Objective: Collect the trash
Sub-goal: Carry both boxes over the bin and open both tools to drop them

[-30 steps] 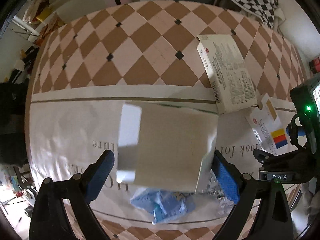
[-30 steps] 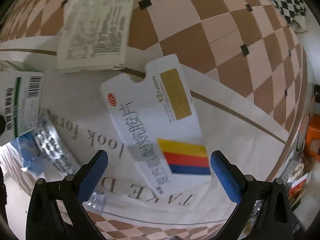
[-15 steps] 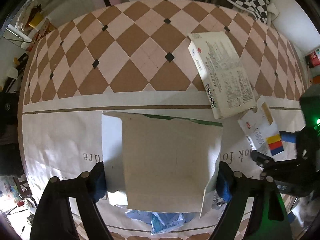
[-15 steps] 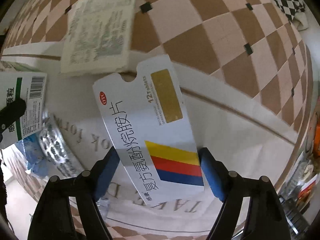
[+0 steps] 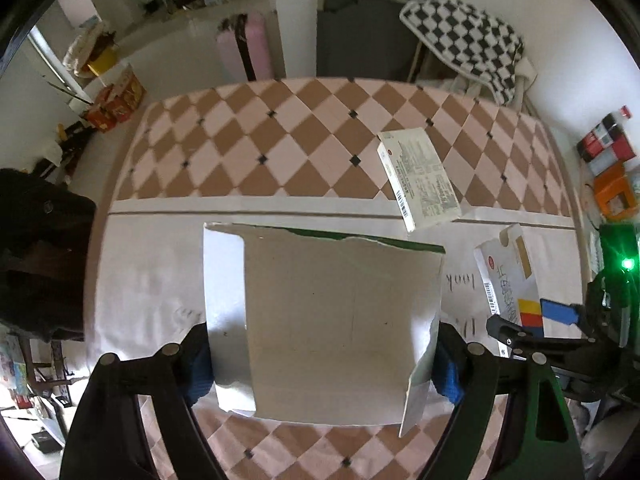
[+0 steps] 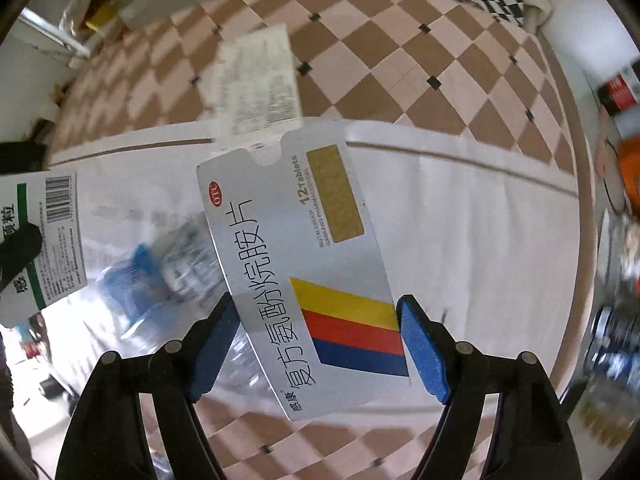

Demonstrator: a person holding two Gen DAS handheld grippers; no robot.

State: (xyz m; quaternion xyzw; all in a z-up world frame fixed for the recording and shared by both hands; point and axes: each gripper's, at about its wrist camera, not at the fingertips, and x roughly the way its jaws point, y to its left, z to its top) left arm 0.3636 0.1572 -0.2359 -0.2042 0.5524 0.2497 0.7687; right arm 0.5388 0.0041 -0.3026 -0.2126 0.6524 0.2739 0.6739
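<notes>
Both grippers are loaded: the left gripper [image 5: 320,364] has its blue pads pressed on the two side edges of a torn-open grey carton [image 5: 332,312], and the right gripper [image 6: 316,344] is clamped across the striped end of a flat silver tablet box [image 6: 296,264], its jaws having closed onto it only just now. Each box hangs clear above the white paper sheet [image 6: 460,216] on the checked tabletop [image 5: 280,136]. The carton reaches away from the left pads toward the far side, while the tablet box's long axis runs far-left from the right pads. Still lying down is a third printed box [image 5: 418,178], at the far right of the sheet's edge. In the right wrist view it sits just beyond the tablet box's far end, so the right hand is probably the nearer one. Blister packs and a blue wrapper [image 6: 140,276] lie blurred on the sheet below. No bin is visible in either view.
</notes>
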